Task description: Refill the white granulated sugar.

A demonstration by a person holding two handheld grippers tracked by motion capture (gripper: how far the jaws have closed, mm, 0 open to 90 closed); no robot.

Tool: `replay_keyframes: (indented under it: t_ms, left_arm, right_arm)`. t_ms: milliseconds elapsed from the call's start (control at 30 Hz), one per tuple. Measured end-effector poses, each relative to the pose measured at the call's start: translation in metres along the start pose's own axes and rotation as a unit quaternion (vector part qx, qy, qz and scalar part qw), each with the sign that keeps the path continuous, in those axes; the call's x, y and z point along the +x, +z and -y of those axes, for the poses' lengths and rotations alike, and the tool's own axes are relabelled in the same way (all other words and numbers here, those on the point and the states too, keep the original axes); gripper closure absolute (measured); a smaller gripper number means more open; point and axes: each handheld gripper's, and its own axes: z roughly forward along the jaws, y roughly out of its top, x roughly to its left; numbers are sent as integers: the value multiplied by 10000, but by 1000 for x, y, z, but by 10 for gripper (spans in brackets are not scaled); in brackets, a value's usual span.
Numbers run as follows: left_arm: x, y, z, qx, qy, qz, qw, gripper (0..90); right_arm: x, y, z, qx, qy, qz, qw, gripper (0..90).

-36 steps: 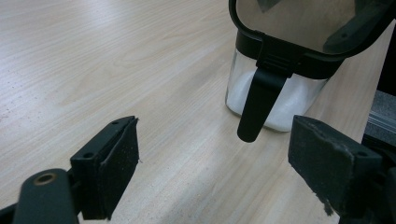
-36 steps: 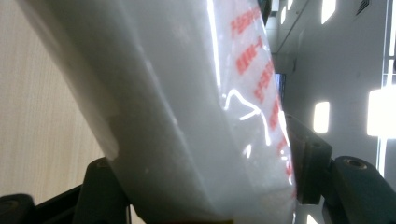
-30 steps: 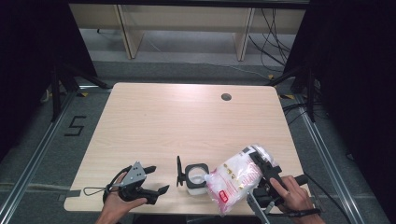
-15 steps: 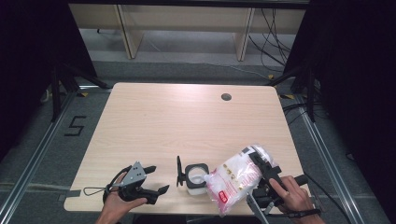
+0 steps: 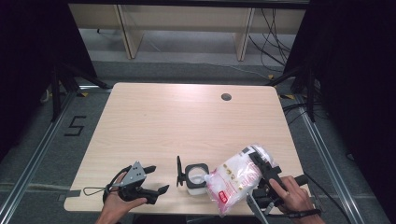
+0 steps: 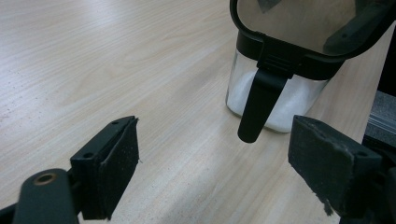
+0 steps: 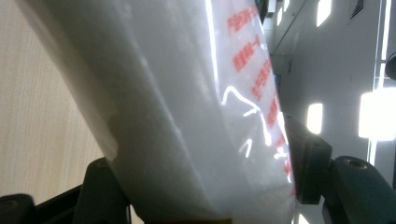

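A clear plastic bag (image 5: 236, 179) of white grains, printed with red lettering, lies tilted at the near right of the desk (image 5: 187, 126), its lower end toward the near edge and close beside a small jar (image 5: 196, 178). The right hand-held gripper (image 5: 261, 163) has the bag clamped across its upper part; in the right gripper view the bag (image 7: 187, 107) fills the space between both jaws, which stand fairly wide around it. The jar is a square clear container with a black rim, partly filled with white powder, and its hinged lid (image 5: 179, 170) stands open on the left. In the left gripper view the jar (image 6: 280, 79) stands just ahead. The left hand-held gripper (image 5: 154, 179) rests left of the jar, jaws spread wide with nothing between them.
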Motion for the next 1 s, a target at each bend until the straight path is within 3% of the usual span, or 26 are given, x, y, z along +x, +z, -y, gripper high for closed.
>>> replay_keyframes:
  t_ms: [133, 233, 300, 333, 367, 400, 467, 500, 533, 633, 767, 800, 833, 933, 1000]
  left_arm:
    - [-1, 1, 0, -36, -34, 4, 10000, 158]
    - [1, 0, 0, 9, 18, 1, 10000, 158]
    - [0, 1, 0, -33, -18, 20, 10000, 158]
    - [1, 0, 0, -16, 80, 29, 10000, 158]
    - [-1, 0, 0, -31, -44, 0, 10000, 158]
    - [1, 0, 0, 15, 23, 2, 10000, 158]
    - [0, 0, 0, -39, -29, 8, 10000, 158]
    - [-1, 0, 0, -28, -22, 6, 10000, 158]
    - [0, 0, 0, -6, -4, 1, 10000, 158]
    - [0, 0, 0, -8, 37, 26, 10000, 158]
    - [1, 0, 0, 9, 16, 3, 10000, 158]
    - [-1, 1, 0, -40, -39, 4, 10000, 158]
    - [0, 0, 0, -1, 51, 24, 10000, 158]
    - [0, 1, 0, -24, -22, 2, 10000, 158]
    - [0, 0, 0, -4, 43, 26, 10000, 158]
  right_arm:
    - [-4, 0, 0, -63, -204, 61, 9998, 401]
    - [-3, -1, 0, -8, -86, 34, 10000, 401]
    - [-2, 0, 0, -17, -97, 47, 9999, 401]
    - [-4, -1, 0, -21, -210, 59, 9998, 401]
    - [-2, -1, 0, -3, -85, 19, 10000, 401]
    - [-1, -1, 0, 16, 47, 28, 10000, 401]
    - [-2, -1, 0, 0, 79, 21, 10000, 401]
    - [-3, -1, 0, -23, -73, 30, 10000, 401]
    - [-1, -1, 0, 12, -5, 12, 10000, 401]
    - [-3, 0, 0, -58, -169, 29, 9998, 401]
    - [-2, 0, 0, -34, -71, 23, 10000, 401]
    - [-4, -1, -1, -70, -231, 72, 9997, 401]
    - [-4, 0, -1, -67, -250, 49, 9997, 401]
    - [-5, -1, -1, -54, -256, 83, 9996, 401]
    - [-4, -1, -2, -41, -261, 56, 9996, 401]
